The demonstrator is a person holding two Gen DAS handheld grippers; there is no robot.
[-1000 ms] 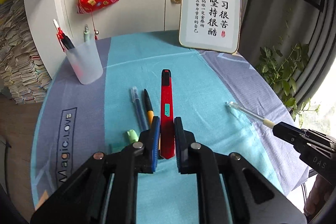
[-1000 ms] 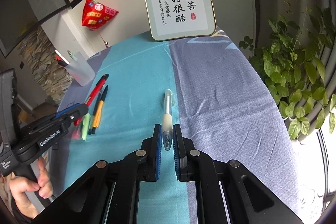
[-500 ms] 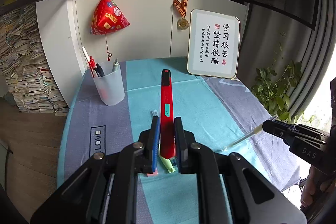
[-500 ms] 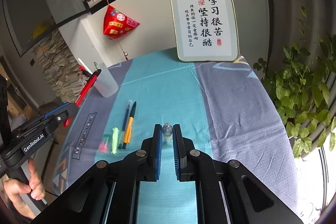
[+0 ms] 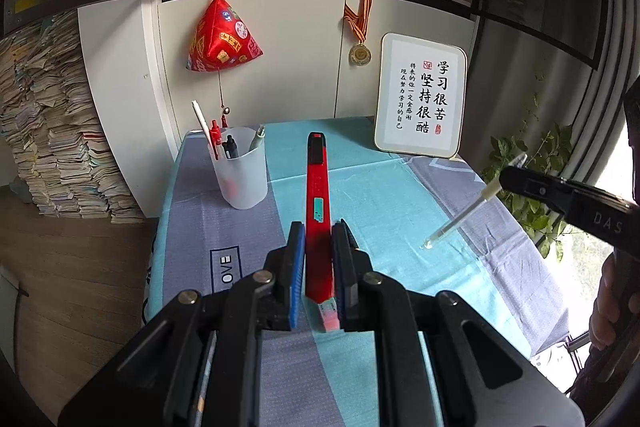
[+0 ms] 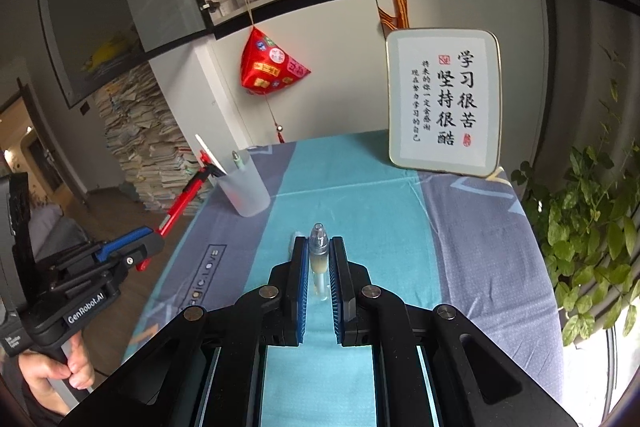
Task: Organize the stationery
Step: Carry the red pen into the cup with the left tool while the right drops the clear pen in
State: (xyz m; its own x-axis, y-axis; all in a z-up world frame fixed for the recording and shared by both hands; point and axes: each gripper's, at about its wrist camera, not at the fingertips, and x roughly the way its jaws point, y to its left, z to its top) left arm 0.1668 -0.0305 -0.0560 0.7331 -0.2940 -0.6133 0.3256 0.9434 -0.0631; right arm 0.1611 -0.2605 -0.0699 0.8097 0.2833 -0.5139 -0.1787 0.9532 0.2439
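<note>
From the left wrist, the left gripper [image 5: 318, 259] was clenched on a red pen [image 5: 318, 211] held above the table [image 5: 400, 211] — its tip aimed toward the translucent cup [image 5: 241, 179] of pens.

From the right wrist, the right gripper [image 6: 319, 267] gripped a clear pen [image 6: 319, 255], lifted off the cloth — the cup [image 6: 246, 193] stood ahead to its left.

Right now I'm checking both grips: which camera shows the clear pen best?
The left wrist view: the clear pen shows side-on, nearly whole, jutting from the right gripper. The right wrist view sees it end-on between the pads, foreshortened.
</note>
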